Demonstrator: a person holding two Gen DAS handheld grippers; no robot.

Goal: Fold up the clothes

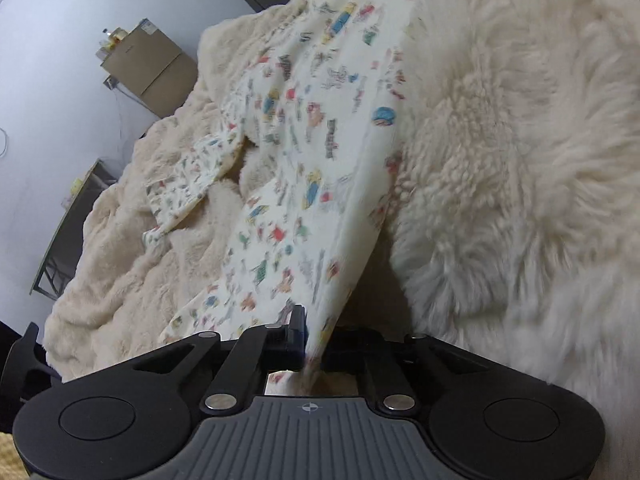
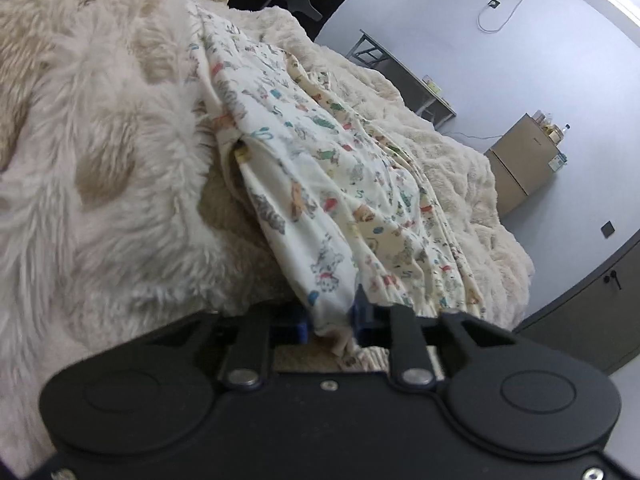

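Between the two grippers, along the near edge, runs the hem of a cream cotton garment printed with small coloured cartoon animals (image 1: 320, 152), and the coming fold turns on that line. From each gripper the cloth stretches away, long axis pointing straight ahead across the fluffy cream blanket on the bed (image 1: 132, 280), a sleeve trailing off to one side. The left gripper (image 1: 314, 340) is clamped tight on a thin edge of the fabric, which rises from its jaws as a taut sheet. The right gripper (image 2: 330, 326) is closed on a thicker bunched corner of the same garment (image 2: 340, 200). Both hands sit equally near their end, so I judge the next move carries this edge forward over the body together.
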